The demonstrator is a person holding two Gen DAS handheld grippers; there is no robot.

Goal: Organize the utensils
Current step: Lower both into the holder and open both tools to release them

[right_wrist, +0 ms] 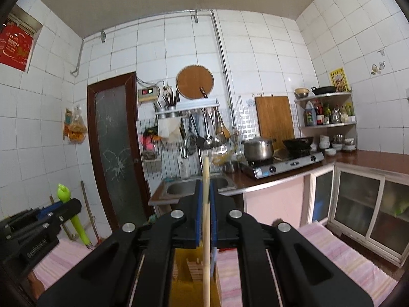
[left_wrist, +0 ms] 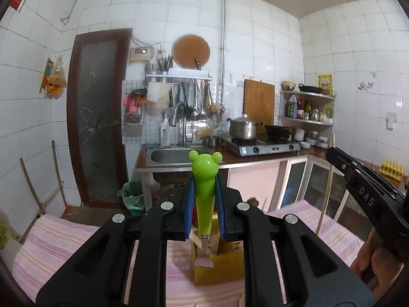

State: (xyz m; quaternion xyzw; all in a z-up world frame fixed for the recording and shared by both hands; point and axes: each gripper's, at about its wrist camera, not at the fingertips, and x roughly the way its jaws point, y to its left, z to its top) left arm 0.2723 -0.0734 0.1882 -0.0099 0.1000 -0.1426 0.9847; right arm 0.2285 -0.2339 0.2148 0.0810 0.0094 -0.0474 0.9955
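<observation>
Left claw [left_wrist: 204, 199] is clamped tight on the green frog-handled utensil [left_wrist: 204, 179], upright, its metal end hanging just above the yellow box [left_wrist: 217, 268] on the pink-striped tabletop [left_wrist: 64, 243]. Right claw [right_wrist: 206, 204] is pinched fully shut on a pale wooden stick [right_wrist: 206, 220], also upright, its lower end reaching down over that same box.

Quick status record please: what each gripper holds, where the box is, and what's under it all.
left gripper: shut on green-handled utensil, bear-shaped handle end up, metal end down
right gripper: shut on wooden stick, upright
yellow box: below both grippers, wooden dividers inside
surface: pink striped cloth
background: sink, stove with pot
</observation>
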